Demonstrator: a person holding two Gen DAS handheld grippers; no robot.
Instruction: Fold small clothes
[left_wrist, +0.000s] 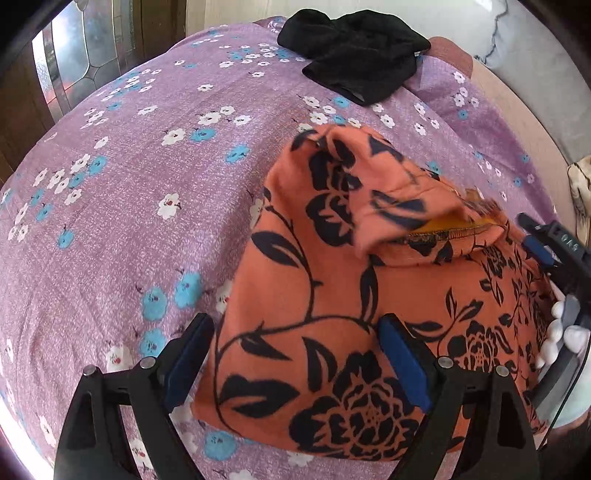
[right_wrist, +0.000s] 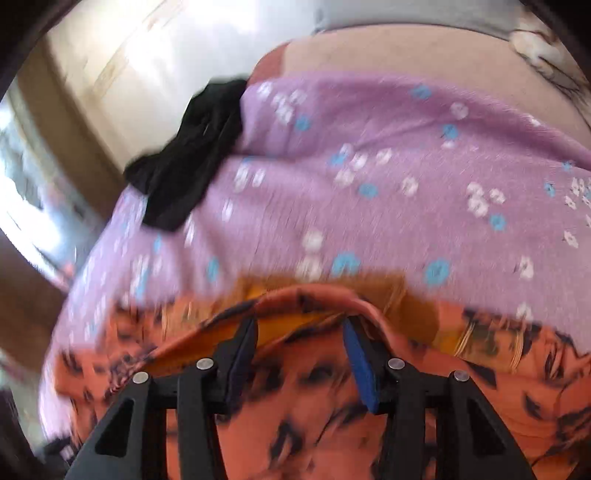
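Note:
An orange garment with black flower print (left_wrist: 369, 288) lies on the purple flowered bedsheet (left_wrist: 129, 221), its far part folded over and showing a yellow inner edge. My left gripper (left_wrist: 295, 325) is open, its jaws standing either side of the garment's near left part, holding nothing. My right gripper (right_wrist: 301, 326) is open over the same garment (right_wrist: 317, 406), its fingertips at the folded edge with the yellow lining; the view is blurred. The right gripper also shows in the left wrist view (left_wrist: 543, 240) at the garment's right side.
A crumpled black garment (left_wrist: 351, 55) lies at the far edge of the bed; it also shows in the right wrist view (right_wrist: 188, 155). A wooden door with glass panes (left_wrist: 74, 62) stands at the left. A bare pinkish mattress strip (right_wrist: 406, 55) runs along the far right.

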